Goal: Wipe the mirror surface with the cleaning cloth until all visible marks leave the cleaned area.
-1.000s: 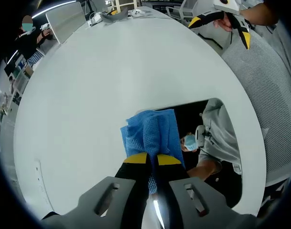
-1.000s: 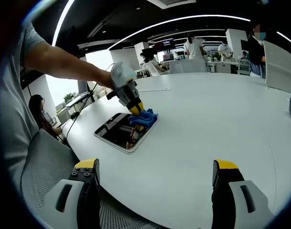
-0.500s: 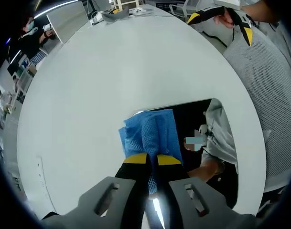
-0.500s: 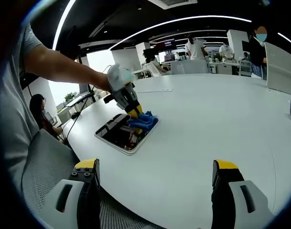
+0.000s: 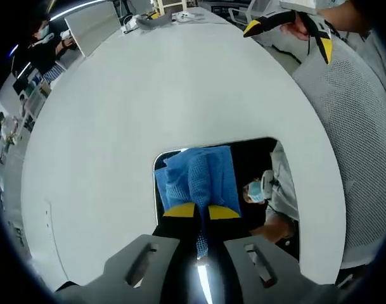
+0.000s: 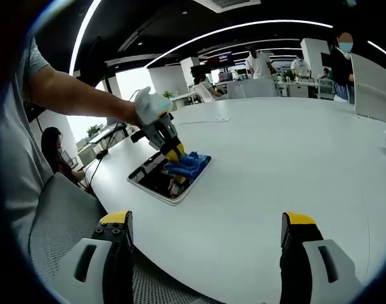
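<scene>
Table (image 6: 294,158), white and broad, carries the mirror (image 6: 156,182) flat near its edge, so we work on it from above. We clamp the blue cleaning cloth (image 5: 196,177) in the left gripper (image 5: 201,212), jaws closed on its bunched end, pressing it against the glass at the far end for wiping. We hold the right gripper (image 6: 205,229) well apart, jaws spread wide and empty, clear of the mirror.

I see bare white table (image 6: 294,158) from 12 to 3 o'clock of the mirror (image 6: 169,178); mesh chair (image 6: 63,218) crowds 7 o'clock.
</scene>
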`<state>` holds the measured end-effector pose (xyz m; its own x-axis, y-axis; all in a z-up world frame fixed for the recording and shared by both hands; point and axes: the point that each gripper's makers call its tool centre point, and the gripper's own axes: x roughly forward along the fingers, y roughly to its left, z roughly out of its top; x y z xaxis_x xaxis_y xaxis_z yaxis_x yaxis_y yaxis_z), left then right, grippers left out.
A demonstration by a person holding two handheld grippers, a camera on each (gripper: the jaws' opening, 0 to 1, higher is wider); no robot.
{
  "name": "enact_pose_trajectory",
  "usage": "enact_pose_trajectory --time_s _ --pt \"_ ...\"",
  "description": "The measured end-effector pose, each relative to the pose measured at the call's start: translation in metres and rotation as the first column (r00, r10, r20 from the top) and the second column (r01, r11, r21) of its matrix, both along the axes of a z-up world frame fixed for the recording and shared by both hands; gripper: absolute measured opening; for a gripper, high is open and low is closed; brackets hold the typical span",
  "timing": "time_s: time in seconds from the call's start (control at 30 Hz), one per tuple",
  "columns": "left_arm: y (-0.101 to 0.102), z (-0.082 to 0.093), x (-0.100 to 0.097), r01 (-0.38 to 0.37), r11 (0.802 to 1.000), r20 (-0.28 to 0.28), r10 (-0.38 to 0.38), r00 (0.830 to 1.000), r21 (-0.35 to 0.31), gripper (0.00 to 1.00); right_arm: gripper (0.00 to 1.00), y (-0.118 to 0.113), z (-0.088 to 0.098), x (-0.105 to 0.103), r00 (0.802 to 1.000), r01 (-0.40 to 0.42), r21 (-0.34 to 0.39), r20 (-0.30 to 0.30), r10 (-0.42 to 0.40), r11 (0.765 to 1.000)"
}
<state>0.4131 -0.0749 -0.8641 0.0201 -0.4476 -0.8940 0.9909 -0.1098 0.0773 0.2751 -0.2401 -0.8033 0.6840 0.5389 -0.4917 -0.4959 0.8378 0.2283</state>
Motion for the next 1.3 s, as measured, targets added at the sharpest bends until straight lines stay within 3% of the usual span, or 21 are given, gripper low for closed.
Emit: enact_pose_trajectory --time_s 0.47,1.3 --pt "0.001 0.000 -0.040 -0.026 0.999 -0.030 0.026 0.999 -0.020 0.02 0.98 0.002 0.001 -0.007 1.000 -0.002 -0.018 0.001 0.002 1.000" --pt "0.003 0.000 -0.084 -0.049 0.999 -0.038 0.048 0.998 -0.018 0.02 0.97 0.023 0.016 -0.008 0.998 0.030 -0.001 0.051 -0.029 1.000"
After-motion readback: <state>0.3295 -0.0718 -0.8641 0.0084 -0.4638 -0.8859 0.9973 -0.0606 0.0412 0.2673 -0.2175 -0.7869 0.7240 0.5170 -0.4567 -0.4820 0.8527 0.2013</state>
